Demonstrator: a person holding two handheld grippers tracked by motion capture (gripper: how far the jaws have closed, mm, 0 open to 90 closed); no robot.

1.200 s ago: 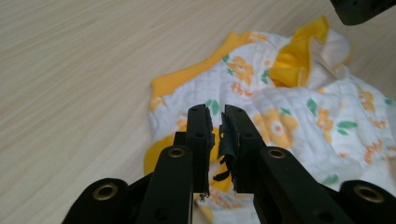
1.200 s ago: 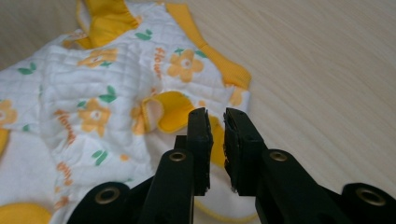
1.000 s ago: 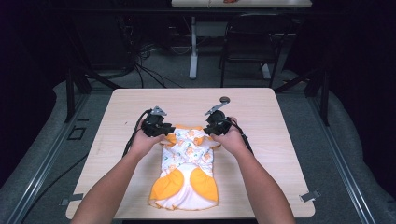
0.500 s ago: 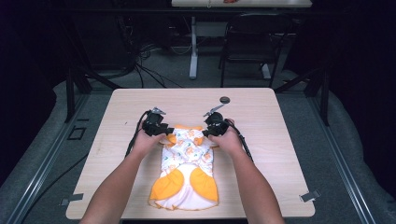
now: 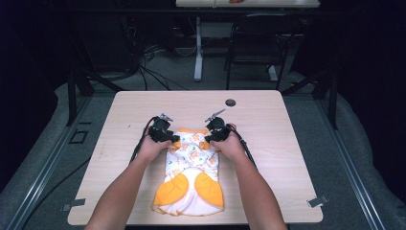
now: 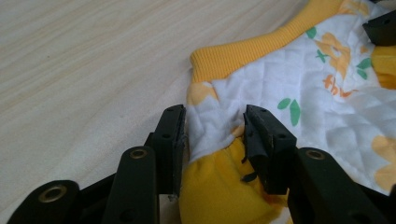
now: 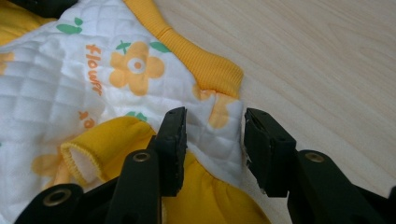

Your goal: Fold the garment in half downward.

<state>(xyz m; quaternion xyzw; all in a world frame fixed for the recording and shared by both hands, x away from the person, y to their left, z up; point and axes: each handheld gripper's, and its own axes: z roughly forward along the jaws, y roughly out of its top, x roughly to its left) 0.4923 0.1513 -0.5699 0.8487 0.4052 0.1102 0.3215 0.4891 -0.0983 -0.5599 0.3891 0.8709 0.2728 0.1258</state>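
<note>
- Since a second ago my hands have drawn slightly toward the counter's (image 5: 119, 120) near edge; the baby garment (image 5: 191, 167) has stayed put.
- My left claw (image 6: 212, 135) and right claw (image 7: 212, 140) both stand parted, each straddling a quilted corner of cloth by the orange ribbed collar (image 6: 261, 46) without pinching it.
- My forearms hide the garment's sides; I cannot tell where its sleeves end.
- Print reads "flower" (image 7: 93, 70).
- It lies mid-counter, reaching the near edge.

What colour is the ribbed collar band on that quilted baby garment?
Orange-yellow; the ribbed collar band on the quilted flower-print garment shows best in the right gripper view.
</note>
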